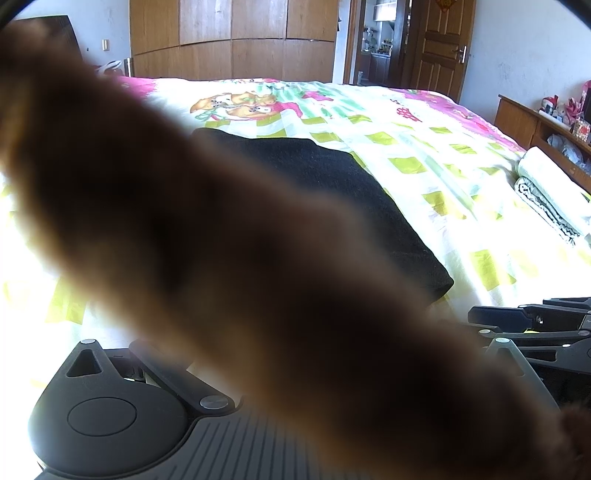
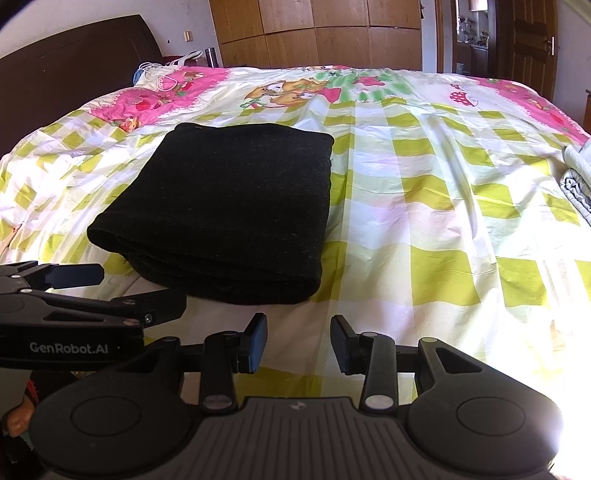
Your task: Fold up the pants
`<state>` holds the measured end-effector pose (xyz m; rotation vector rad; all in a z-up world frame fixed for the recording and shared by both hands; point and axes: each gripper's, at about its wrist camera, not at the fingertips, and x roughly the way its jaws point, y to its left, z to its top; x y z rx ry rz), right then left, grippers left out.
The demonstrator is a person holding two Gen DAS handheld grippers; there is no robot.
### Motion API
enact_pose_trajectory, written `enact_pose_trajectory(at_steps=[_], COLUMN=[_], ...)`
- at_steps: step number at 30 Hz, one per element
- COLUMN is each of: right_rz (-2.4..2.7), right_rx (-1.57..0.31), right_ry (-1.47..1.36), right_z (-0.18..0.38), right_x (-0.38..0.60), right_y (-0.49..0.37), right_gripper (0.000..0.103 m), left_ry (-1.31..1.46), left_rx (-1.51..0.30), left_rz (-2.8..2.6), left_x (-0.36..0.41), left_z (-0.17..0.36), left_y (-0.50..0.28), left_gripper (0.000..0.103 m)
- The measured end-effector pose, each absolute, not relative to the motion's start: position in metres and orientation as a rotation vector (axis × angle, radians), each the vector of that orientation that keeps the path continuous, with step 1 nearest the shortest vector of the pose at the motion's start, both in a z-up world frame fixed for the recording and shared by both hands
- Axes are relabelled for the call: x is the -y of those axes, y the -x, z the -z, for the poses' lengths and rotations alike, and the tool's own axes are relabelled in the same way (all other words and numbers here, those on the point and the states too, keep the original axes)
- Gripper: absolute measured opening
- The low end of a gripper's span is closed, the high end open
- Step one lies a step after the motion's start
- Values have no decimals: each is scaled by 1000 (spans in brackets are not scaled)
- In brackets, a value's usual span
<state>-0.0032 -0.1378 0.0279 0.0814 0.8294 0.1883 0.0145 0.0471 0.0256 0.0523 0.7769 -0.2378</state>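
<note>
The black pants lie folded into a thick rectangle on the checked bedspread, and nothing touches them. My right gripper is open just in front of their near edge, with only bedspread between its blue pads. My left gripper comes in from the left beside the pants' near corner, its two fingers apart and holding nothing. In the left wrist view a blurred brown shape close to the lens hides that gripper's own fingers and most of the pants. The right gripper's fingers show at the right edge there.
Folded pale bedding lies at the bed's right side by a wooden shelf. A dark headboard stands at the left, wooden wardrobes behind the bed, and a door at the far right.
</note>
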Motion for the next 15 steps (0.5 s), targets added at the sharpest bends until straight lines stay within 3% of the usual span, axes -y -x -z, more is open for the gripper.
enact_pose_trajectory(at_steps=[15], right_rz=[-188], right_rx=[-833], right_ry=[-97], right_z=[-28], right_x=[140], right_y=[3], right_gripper=[51], left_ry=[-67], left_rx=[-787], left_rz=[238], left_x=[-44], left_z=[-24], left_y=[-15], left_gripper=[102])
